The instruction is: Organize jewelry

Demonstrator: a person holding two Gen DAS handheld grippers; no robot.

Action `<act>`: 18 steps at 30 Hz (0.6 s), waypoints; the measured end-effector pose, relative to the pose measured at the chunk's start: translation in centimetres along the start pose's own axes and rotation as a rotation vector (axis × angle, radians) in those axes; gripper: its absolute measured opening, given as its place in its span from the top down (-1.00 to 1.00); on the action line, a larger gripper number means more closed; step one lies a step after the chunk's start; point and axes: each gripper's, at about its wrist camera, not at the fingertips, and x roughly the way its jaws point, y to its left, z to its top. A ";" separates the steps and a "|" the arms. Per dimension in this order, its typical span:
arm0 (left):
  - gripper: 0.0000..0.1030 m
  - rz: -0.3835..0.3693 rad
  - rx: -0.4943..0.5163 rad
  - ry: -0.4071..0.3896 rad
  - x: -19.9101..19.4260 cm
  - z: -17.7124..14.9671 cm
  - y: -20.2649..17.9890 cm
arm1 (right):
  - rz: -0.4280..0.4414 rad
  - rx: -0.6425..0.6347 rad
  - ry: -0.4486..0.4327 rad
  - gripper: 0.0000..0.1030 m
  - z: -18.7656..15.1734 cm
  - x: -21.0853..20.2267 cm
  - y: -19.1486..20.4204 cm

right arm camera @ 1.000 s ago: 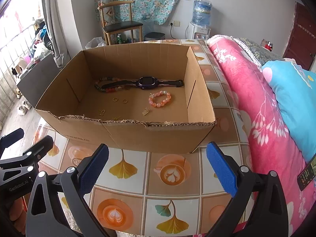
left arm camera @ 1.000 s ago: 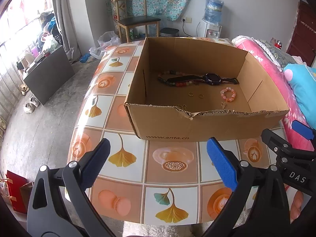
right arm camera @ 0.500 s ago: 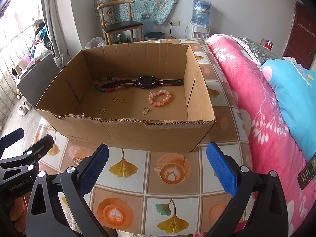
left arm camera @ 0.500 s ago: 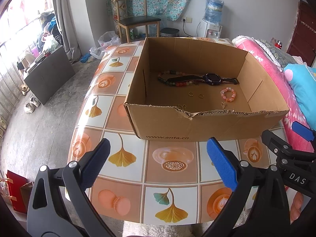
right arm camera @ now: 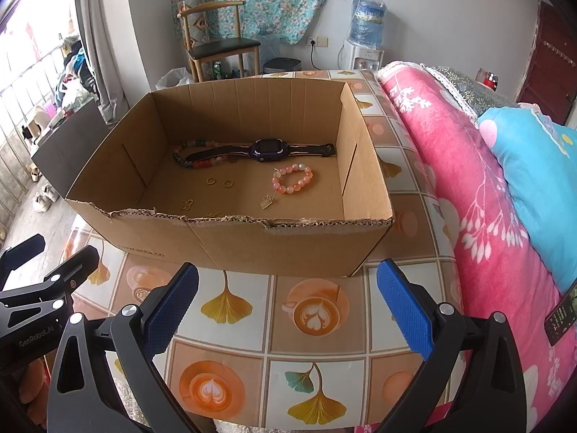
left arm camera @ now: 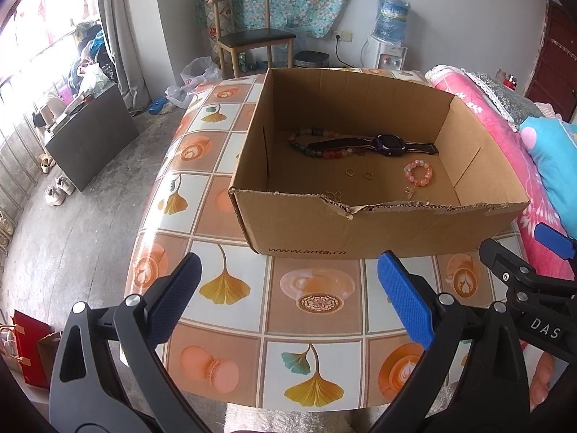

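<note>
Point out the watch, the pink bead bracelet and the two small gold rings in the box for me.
watch (right arm camera: 268,150), right wrist view, on its purple face.
pink bead bracelet (right arm camera: 302,181), right wrist view, on a bead of its right side.
gold rings (right arm camera: 211,180), right wrist view, on the left ring's band.

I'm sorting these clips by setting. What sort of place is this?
Most likely a lived-in bedroom at home: a bed with a pink floral blanket runs beside the tiled-pattern table, a wooden chair and a water dispenser stand by the far wall, and shoes lie on the concrete floor.

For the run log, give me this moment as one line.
left gripper: open, empty | right gripper: open, empty | both short of cardboard box | inside box: watch, pink bead bracelet
</note>
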 end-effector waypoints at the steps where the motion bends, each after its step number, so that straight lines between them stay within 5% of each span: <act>1: -0.84 0.000 0.000 0.000 0.0 0.0 0.0 | 0.000 0.000 0.000 -0.87 0.0 0.0 0.0; 18: -0.84 0.002 -0.002 -0.004 0.0 0.0 0.0 | 0.011 0.005 0.005 -0.87 0.0 0.0 0.1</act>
